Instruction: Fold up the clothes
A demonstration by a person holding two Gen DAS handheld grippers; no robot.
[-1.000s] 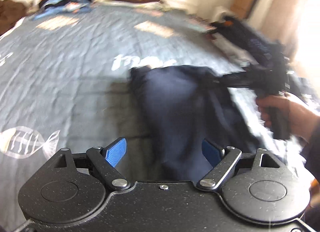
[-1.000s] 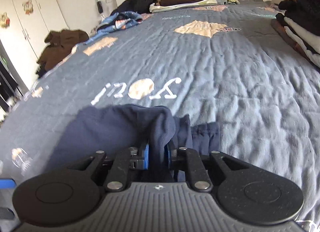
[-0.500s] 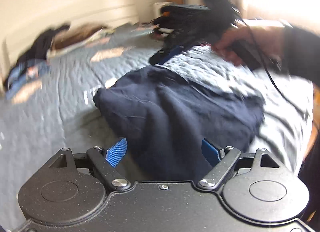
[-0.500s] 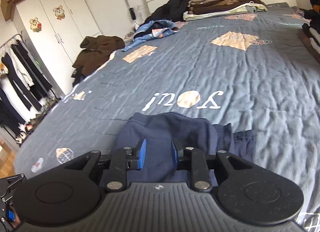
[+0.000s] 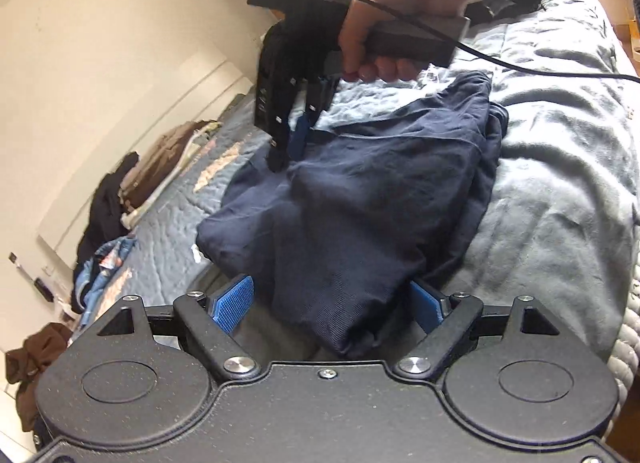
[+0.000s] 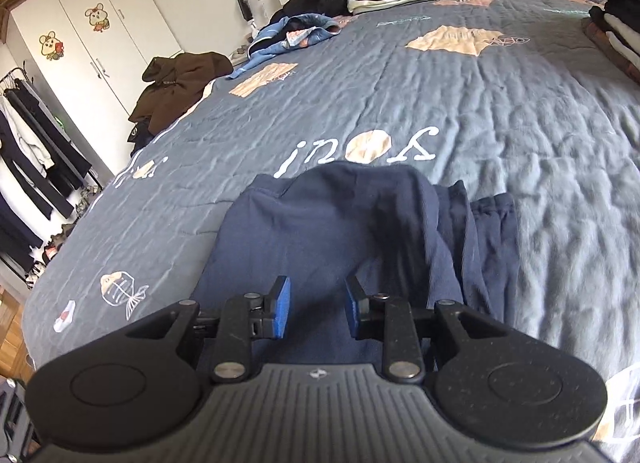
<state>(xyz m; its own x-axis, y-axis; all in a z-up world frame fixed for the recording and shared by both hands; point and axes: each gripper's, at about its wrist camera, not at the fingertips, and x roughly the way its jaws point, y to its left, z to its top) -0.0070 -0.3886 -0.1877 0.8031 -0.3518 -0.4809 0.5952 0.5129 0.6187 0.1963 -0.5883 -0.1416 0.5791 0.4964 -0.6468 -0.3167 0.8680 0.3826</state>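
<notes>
Bed (image 6: 500,111), tilted right tool (image 5: 294,143) above garment (image 5: 360,215)

Your left tool (image 5: 328,309): matte black speckled body, two round discs at rear corners, triangular cut-outs beside them, silver pivot screws on link arms, small cross-head screw at centre edge, blue ribbed pads (image 5: 232,303) on finger tips. Your right tool (image 6: 316,303): same black linkage, grey ribbed plate behind fingers with small logo, blue pads. Your right hand (image 5: 396,11): dark sleeve at wrist, black cable trailing from boxy black handle.
</notes>
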